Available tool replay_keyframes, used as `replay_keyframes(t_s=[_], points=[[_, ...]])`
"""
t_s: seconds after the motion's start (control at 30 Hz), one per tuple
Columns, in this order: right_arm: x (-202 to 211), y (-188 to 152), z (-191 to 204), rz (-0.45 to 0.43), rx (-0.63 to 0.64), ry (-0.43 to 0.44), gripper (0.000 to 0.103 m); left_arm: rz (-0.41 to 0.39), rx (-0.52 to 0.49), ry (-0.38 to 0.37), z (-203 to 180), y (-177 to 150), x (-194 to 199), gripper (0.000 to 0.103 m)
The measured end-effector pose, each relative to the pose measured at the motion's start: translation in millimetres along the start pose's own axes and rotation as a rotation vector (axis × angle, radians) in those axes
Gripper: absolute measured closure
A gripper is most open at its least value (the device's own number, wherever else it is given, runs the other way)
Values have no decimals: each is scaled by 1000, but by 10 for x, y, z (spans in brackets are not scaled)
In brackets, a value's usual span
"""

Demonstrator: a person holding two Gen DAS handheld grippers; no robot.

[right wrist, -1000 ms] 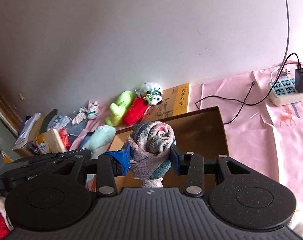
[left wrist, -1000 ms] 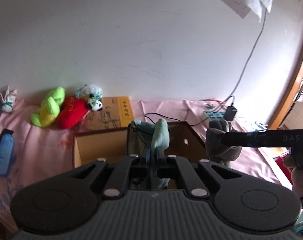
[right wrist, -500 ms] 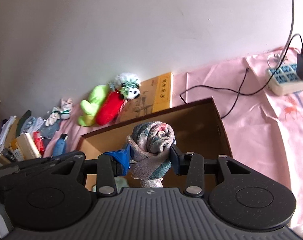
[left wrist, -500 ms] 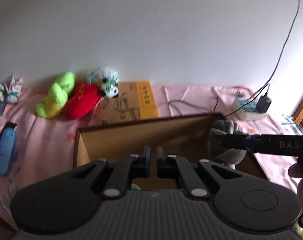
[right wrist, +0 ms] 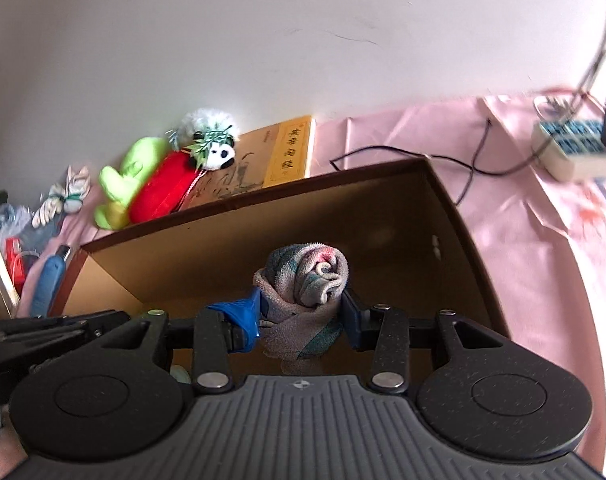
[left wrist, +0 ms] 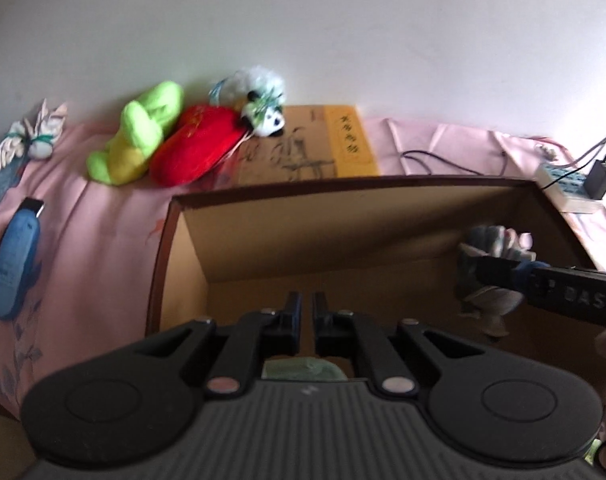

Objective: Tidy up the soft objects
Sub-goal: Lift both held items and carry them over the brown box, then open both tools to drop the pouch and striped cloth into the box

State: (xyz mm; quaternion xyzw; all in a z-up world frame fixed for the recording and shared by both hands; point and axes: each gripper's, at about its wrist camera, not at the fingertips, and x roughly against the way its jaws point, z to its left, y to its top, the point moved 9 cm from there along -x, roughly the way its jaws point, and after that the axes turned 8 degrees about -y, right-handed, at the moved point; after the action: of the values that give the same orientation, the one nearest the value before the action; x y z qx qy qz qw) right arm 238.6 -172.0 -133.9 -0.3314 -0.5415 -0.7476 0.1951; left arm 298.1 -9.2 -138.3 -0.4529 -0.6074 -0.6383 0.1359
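Note:
An open cardboard box (left wrist: 343, 184) stands on the pink cloth, and both grippers hang over it. My left gripper (left wrist: 307, 312) is shut with nothing between its fingers. Just below it a pale green soft toy (left wrist: 303, 368) lies in the box, mostly hidden by the gripper body. My right gripper (right wrist: 303, 308) holds a rolled grey, teal and pink towel (right wrist: 307, 276) above the floor of the box (right wrist: 263, 196). Its jaws are opening, though the pads still touch the roll. In the left wrist view the towel (left wrist: 491, 240) and the right gripper (left wrist: 503, 272) show at the right.
Behind the box lie a lime-green plush (left wrist: 139, 136), a red plush (left wrist: 195, 148), a small panda (left wrist: 263, 116) and a yellow-brown book (left wrist: 311, 148). A blue object (left wrist: 13, 256) and a white cloth bundle (left wrist: 31, 140) lie left. A power strip (right wrist: 571, 148) with cables sits right.
The left gripper let go of the pale green toy, which now lies in the box. Both grippers sank toward the box, the right one still carrying the towel.

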Motion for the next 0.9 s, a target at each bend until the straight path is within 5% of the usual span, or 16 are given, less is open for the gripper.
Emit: replay_keyframes(t_s=[0.17,0.23,0.57,0.67,0.73,0.9], points=[[-62,1,80,-47,104,-26,77,32,48,6,86,-24,-147,100],[-83,16,39,-45,77,-25,77,51,41,60,128,-21,-198,100],[-106,5,54,-57,72,-47,76,94,16,82,100,-64,-263,99],[-123,0,13,-39,45,-38,73,97,14,88,100,-69,-262,90],[-149,-7,-19,-24,24,-45,73,90,18,90,106,-63,-249,74],[-151,-35,-26,-19,15,-38,72,84,11,109,112,-63,-234,71]])
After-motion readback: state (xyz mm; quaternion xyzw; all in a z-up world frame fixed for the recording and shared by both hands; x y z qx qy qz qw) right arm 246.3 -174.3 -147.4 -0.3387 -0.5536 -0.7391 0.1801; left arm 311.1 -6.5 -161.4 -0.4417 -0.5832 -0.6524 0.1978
